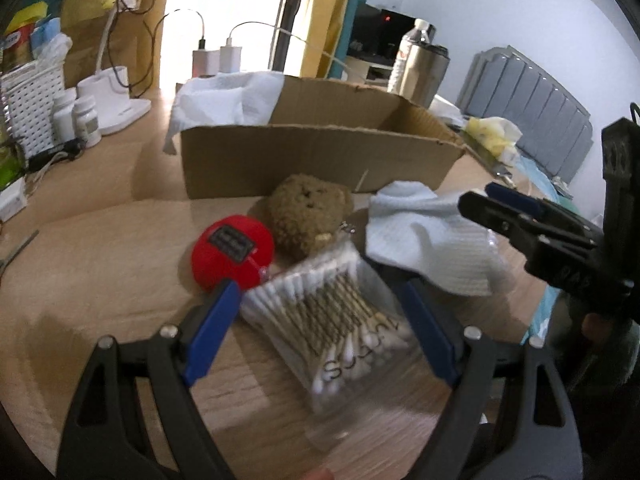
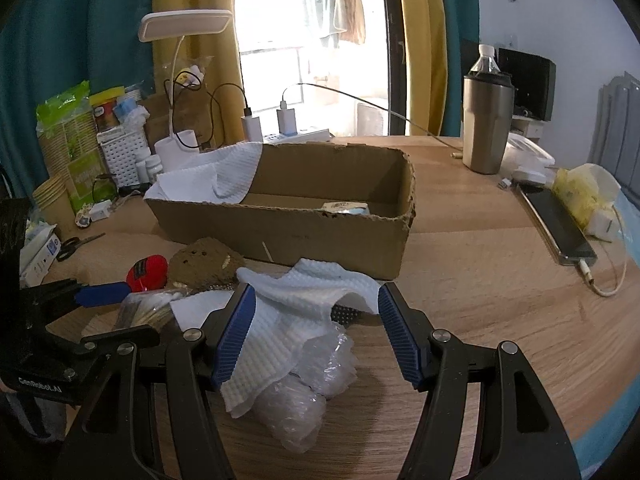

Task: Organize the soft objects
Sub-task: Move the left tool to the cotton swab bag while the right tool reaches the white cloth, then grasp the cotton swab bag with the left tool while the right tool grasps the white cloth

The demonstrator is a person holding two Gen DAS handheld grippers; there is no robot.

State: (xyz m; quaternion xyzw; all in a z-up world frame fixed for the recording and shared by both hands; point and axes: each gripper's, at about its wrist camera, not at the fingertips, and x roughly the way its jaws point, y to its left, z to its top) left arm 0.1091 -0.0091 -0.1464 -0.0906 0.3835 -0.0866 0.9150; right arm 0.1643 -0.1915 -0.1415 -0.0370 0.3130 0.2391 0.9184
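Wooden bench (image 2: 480, 280) work: left gripper (image 1: 320, 300), jaws apart, should straddle the cotton-swab packet (image 1: 328, 320) squarely, while right gripper (image 2: 316, 312), also apart, pinches the white cloth (image 2: 288, 312) mid-fold.

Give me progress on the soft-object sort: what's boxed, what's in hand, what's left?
Boxed: one white cloth draped in the cardboard box. In hand: nothing; left gripper straddles the cotton swab pack, right gripper straddles another white cloth, both open. Left: red plush, brown plush, crumpled plastic.

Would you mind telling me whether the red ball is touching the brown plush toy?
Touching: the left wrist view shows the red ball pressed against the brown plush toy, with no table visible between them.
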